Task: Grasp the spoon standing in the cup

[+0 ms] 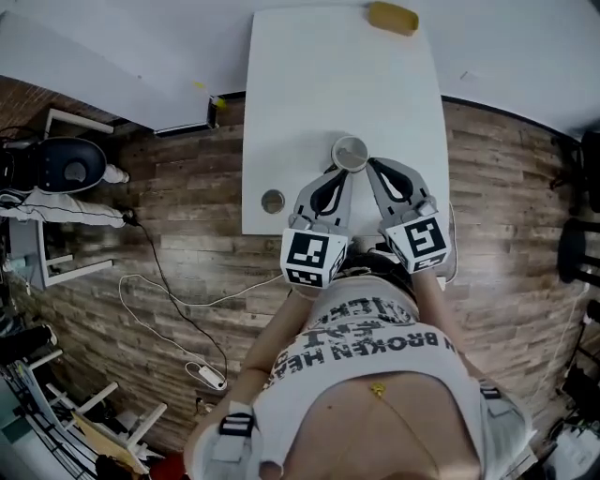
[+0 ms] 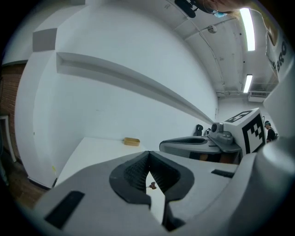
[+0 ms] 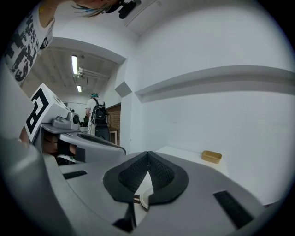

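1. Cup on the white table, just beyond both tool tips — I can't see its spoon.
2. One cup, one yellow dish.
3. Left gripper, right gripper — both closed, empty.

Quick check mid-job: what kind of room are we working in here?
Probably a lab or workshop room rather than a home: a white table set against a white wall, a power strip lying on the wood-pattern floor, and strip lights overhead.
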The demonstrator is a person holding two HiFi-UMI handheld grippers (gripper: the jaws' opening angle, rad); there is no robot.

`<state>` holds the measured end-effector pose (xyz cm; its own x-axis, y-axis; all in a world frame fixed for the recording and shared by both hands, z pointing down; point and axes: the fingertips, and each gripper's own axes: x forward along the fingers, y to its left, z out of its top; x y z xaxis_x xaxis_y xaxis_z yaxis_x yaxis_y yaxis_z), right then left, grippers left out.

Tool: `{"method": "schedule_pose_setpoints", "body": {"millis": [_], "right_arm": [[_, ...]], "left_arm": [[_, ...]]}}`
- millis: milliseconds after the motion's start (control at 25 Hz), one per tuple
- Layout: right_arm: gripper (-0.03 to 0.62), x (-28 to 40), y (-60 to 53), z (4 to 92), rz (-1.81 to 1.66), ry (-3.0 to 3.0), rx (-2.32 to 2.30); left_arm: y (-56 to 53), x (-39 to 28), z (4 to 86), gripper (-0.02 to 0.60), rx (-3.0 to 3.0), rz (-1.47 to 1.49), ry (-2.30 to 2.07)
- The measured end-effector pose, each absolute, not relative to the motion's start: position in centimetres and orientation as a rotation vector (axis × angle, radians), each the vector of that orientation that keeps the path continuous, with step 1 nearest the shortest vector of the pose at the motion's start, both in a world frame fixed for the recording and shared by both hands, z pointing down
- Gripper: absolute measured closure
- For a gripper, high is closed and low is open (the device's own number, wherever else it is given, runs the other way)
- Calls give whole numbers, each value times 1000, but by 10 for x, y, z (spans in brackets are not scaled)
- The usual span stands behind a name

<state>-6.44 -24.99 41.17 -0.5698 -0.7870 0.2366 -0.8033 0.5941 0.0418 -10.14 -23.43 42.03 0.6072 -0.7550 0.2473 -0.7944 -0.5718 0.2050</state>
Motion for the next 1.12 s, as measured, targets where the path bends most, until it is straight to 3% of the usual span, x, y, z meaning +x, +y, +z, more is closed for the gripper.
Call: {"method": "schedule_pose_setpoints", "body": {"millis": [1120], "right_arm": [[586,-12,-293,512,311,-2432,1112]], "left_arm": [[-246,-79,489,583,2334,380,-1284]]}}
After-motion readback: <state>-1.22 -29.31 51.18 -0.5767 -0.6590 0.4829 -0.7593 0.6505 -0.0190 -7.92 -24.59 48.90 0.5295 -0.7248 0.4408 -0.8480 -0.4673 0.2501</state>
